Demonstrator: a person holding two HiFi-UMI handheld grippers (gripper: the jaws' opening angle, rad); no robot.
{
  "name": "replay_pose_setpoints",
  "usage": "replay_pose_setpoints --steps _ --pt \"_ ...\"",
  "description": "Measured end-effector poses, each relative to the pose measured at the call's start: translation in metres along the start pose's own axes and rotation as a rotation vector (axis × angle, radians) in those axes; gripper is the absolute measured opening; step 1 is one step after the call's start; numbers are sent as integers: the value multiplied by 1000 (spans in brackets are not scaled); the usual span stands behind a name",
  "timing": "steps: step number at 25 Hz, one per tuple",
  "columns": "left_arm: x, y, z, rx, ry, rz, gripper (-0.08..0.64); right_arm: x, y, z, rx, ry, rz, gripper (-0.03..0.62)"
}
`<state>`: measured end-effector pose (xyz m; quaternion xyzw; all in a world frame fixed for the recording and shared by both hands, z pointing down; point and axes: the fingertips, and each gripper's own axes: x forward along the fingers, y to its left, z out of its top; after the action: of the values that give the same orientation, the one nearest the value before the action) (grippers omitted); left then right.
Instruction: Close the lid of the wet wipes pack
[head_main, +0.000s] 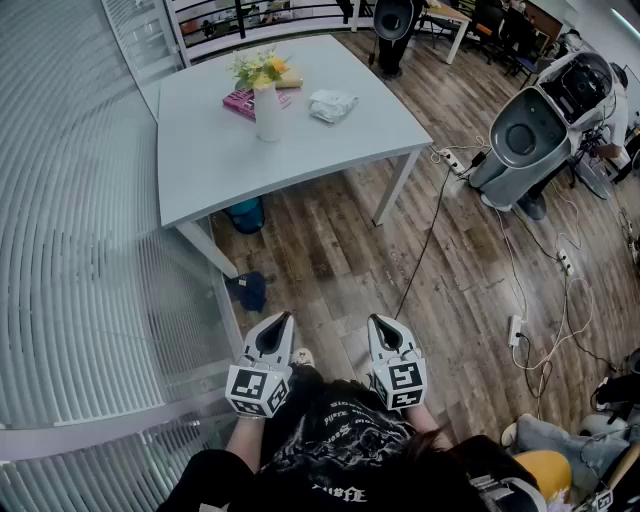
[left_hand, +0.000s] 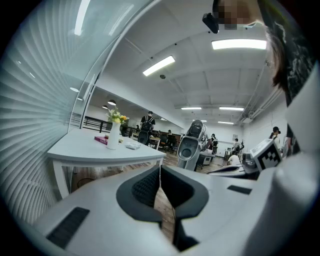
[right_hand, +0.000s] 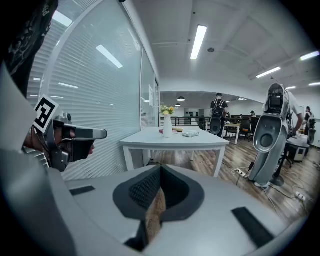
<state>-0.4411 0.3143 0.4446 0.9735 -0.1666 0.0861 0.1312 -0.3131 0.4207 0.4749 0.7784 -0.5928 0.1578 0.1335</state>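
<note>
The wet wipes pack lies on the white table far ahead, right of a white vase. It also shows small in the left gripper view and the right gripper view. Its lid state cannot be told at this distance. Both grippers are held close to my body, well short of the table. The left gripper is shut with nothing between its jaws. The right gripper is shut and empty too.
A pink book lies behind the vase with yellow flowers. A glass wall with blinds runs along the left. A grey machine, cables and power strips lie on the wood floor to the right. A blue object sits by the table leg.
</note>
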Motion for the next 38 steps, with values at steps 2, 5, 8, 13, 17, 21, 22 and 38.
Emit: replay_pose_setpoints --steps 2,5,8,13,17,21,22,38 --pt "3 10 1 2 9 0 11 6 2 -1 10 8 -5 -2" --pt "12 21 3 4 13 -8 11 16 0 -7 20 21 -6 -2" --pt "22 28 6 2 10 -19 11 26 -5 -6 40 13 -22 -2" --pt "36 43 13 5 4 -43 11 49 -6 -1 111 -10 -27 -1" --pt "36 55 13 5 5 -51 11 64 5 5 105 -21 -16 -2" --pt "44 61 19 26 -4 -73 11 75 16 15 81 -42 -14 -2" --pt "47 62 21 28 -4 -75 11 78 18 16 78 -42 -11 0" --pt "130 83 32 37 49 -64 11 148 -38 32 121 -27 17 -2"
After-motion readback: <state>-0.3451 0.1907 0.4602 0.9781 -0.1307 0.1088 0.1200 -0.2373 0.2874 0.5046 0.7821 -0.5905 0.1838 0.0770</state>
